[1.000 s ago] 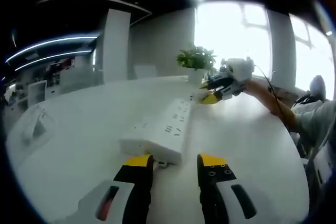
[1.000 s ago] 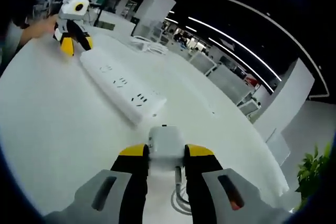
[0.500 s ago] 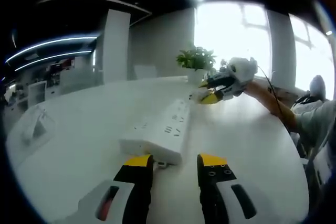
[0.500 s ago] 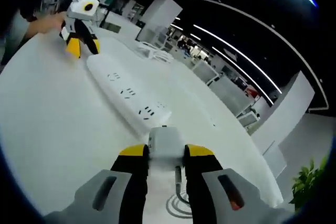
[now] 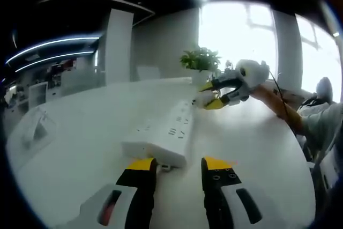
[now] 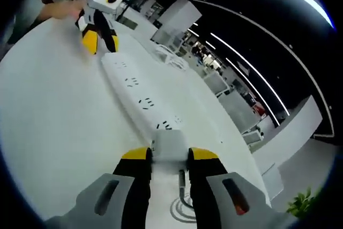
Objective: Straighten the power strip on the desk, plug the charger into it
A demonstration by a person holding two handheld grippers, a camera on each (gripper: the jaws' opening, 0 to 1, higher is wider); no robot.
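Note:
A long white power strip (image 5: pixel 161 135) lies flat on the white desk (image 5: pixel 80 132), running away from my left gripper (image 5: pixel 179 165). That gripper stands open just short of the strip's near end, nothing between its jaws. In the right gripper view the same power strip (image 6: pixel 140 102) stretches ahead, with the left gripper (image 6: pixel 98 38) at its far end. My right gripper (image 6: pixel 169 155) is shut on a white charger (image 6: pixel 169 144), held just above the strip's closest sockets. The right gripper (image 5: pixel 213 96) also hovers over the strip's far end in the left gripper view, with the charger (image 5: pixel 199 99) at its tips.
A potted plant (image 5: pixel 201 59) stands at the desk's far edge before a bright window. A small white stand (image 5: pixel 37 127) sits at the left. A person's arm (image 5: pixel 281 108) reaches in from the right. The charger's coiled cable (image 6: pixel 185 207) and loose white cables (image 6: pixel 169 57) lie on the desk.
My right gripper has carried the charger forward over the strip's end and tilted downward. The left gripper and the power strip have stayed put.

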